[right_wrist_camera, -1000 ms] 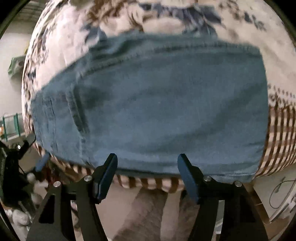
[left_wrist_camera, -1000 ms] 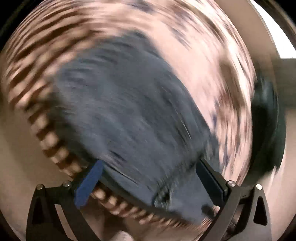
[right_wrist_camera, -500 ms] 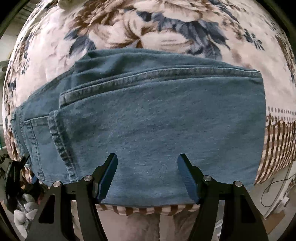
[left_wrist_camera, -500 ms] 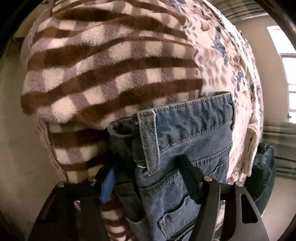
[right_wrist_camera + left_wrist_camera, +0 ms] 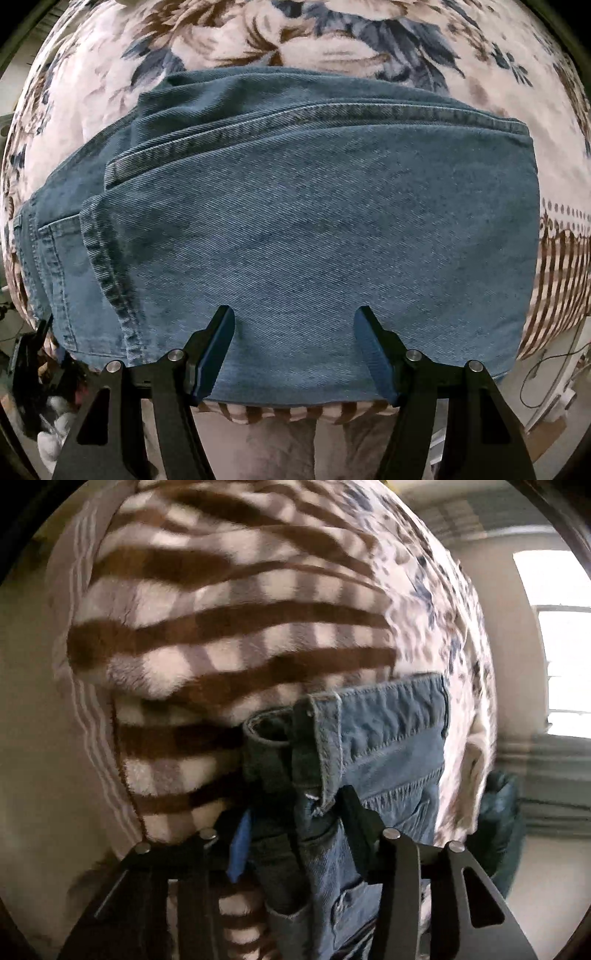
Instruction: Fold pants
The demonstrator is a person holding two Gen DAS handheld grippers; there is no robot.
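The blue denim pants lie folded in layers on a flowered and striped blanket. In the right wrist view my right gripper is open, its fingers spread over the near edge of the fold, holding nothing. In the left wrist view my left gripper is shut on the waistband end of the pants, by a belt loop, with denim bunched between the fingers. The left gripper also shows at the pants' left end in the right wrist view.
The blanket has brown stripes near its edge and a flower print further in. A dark green bag sits beyond the bed's side. A window is at the right. Cables lie on the floor at right.
My left gripper has swung to the waistband end and closed on it. The right gripper has moved in closer over the fold and stayed open.
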